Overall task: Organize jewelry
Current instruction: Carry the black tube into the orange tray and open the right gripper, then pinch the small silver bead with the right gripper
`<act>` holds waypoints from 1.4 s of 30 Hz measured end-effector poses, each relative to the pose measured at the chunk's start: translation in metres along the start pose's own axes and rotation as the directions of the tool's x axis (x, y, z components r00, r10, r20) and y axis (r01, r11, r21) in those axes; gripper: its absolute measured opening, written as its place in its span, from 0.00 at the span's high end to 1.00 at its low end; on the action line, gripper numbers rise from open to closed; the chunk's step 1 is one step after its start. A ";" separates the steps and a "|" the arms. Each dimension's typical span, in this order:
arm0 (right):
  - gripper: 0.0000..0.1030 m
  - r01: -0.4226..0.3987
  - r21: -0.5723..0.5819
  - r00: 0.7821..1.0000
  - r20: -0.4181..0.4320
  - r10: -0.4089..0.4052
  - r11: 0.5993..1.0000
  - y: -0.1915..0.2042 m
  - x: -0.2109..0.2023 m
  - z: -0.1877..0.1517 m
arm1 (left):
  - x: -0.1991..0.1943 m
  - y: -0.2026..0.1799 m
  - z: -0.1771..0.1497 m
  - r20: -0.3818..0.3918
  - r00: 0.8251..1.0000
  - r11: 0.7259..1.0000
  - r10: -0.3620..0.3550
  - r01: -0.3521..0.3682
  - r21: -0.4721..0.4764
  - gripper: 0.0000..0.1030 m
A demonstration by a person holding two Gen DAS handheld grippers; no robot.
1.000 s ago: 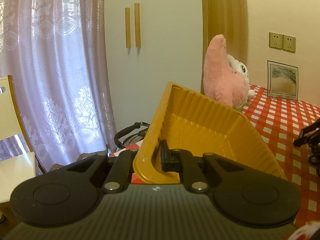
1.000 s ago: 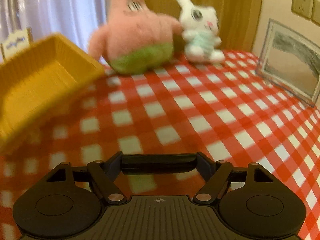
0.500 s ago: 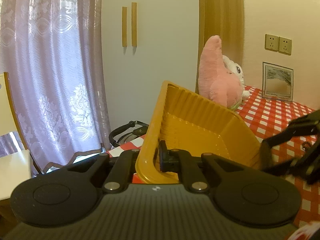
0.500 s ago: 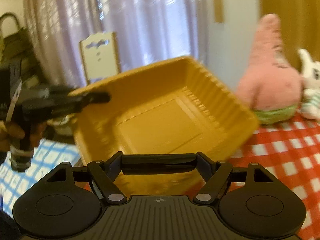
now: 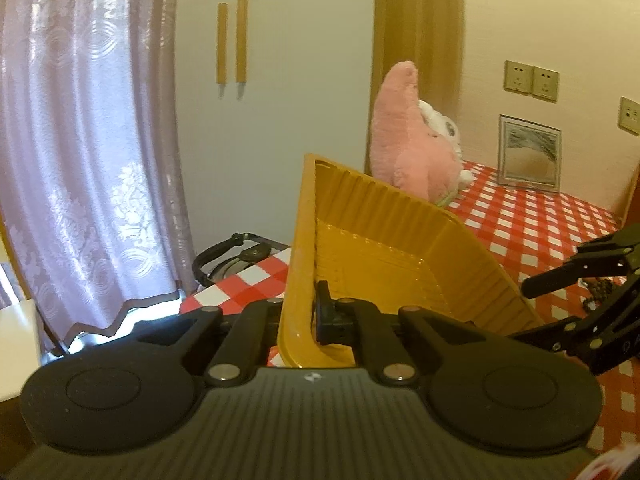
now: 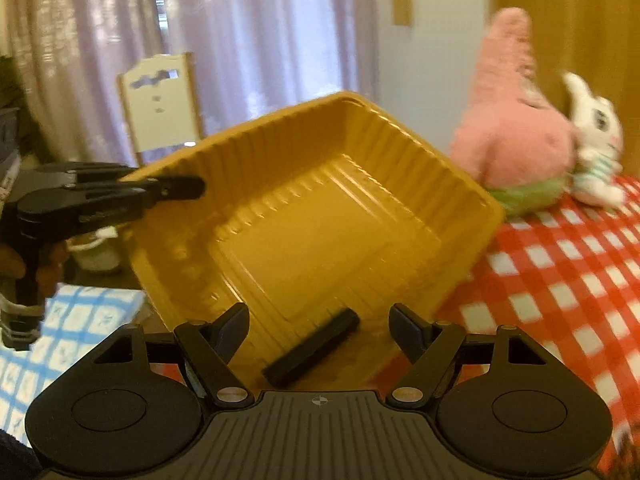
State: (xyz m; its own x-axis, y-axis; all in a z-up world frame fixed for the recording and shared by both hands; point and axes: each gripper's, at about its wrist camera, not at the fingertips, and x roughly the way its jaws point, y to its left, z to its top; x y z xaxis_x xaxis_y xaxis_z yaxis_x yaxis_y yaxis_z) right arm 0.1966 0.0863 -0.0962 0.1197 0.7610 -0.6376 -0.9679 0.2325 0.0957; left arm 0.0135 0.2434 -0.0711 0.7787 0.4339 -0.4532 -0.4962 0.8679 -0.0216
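My left gripper (image 5: 308, 316) is shut on the rim of a yellow ribbed plastic tray (image 5: 384, 252) and holds it tilted in the air over the table's edge. The tray (image 6: 320, 216) fills the right wrist view, its inside facing the camera. A black bar-shaped object (image 6: 312, 346) has dropped from my right gripper into the tray's lower wall. My right gripper (image 6: 320, 324) is open just in front of the tray. The right gripper also shows in the left wrist view (image 5: 576, 280), and the left one in the right wrist view (image 6: 160, 190).
A red-and-white checked tablecloth (image 5: 536, 216) covers the table. A pink plush (image 5: 408, 140) and a white rabbit plush (image 6: 596, 148) stand at the back. A framed picture (image 5: 528, 154) leans on the wall. A chair (image 6: 160, 104) and curtains (image 5: 80, 120) lie beyond.
My right gripper has swung left to the tray and opened, and the black bar it held now lies loose in the tray. The left gripper keeps holding the tray.
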 end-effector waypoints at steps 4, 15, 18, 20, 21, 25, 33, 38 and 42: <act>0.26 0.077 0.113 0.996 0.041 -0.082 0.991 -0.004 -0.028 -0.017 | -0.003 -0.004 -0.002 -0.002 0.999 0.998 -0.051 0.051 0.031 0.96; 0.26 0.342 0.396 0.929 -0.003 -0.371 0.852 -0.025 -0.138 -0.097 | -0.011 -0.048 -0.010 -0.002 0.996 0.994 -0.092 0.092 0.053 0.96; 0.26 0.398 0.418 0.904 -0.025 -0.427 0.817 -0.032 -0.163 -0.116 | -0.010 -0.060 -0.009 0.006 0.994 0.993 -0.105 0.104 0.060 0.96; 0.27 0.436 0.434 0.884 -0.043 -0.465 0.788 -0.036 -0.176 -0.128 | -0.009 -0.068 -0.007 0.018 0.993 0.991 -0.115 0.113 0.070 0.96; 0.30 0.454 0.441 0.874 -0.053 -0.482 0.774 -0.036 -0.180 -0.133 | -0.008 -0.071 -0.006 0.021 0.993 0.991 -0.118 0.117 0.073 0.96; 0.43 0.507 0.460 0.844 -0.093 -0.528 0.729 -0.042 -0.192 -0.155 | -0.004 -0.083 -0.004 0.035 0.991 0.989 -0.132 0.129 0.079 0.96; 0.70 0.592 0.470 0.788 -0.166 -0.593 0.655 -0.073 -0.186 -0.178 | 0.010 -0.094 -0.002 0.039 0.991 0.990 -0.127 0.125 0.062 0.96; 0.80 0.608 0.432 0.782 -0.184 -0.595 0.666 -0.084 -0.171 -0.174 | 0.016 -0.095 -0.001 0.032 0.991 0.990 -0.132 0.130 0.056 0.96; 0.92 0.599 0.426 0.790 -0.182 -0.585 0.677 -0.088 -0.166 -0.173 | 0.018 -0.095 0.000 0.029 0.990 0.989 -0.136 0.135 0.060 0.96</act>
State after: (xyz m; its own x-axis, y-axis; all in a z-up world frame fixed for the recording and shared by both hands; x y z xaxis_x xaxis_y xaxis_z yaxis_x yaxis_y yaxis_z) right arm 0.2237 -0.1654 -0.1313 0.6207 0.3554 -0.6989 -0.4896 0.8719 0.0085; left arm 0.0750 0.1688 -0.0775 0.8500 0.3183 -0.4198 -0.3632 0.9312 -0.0293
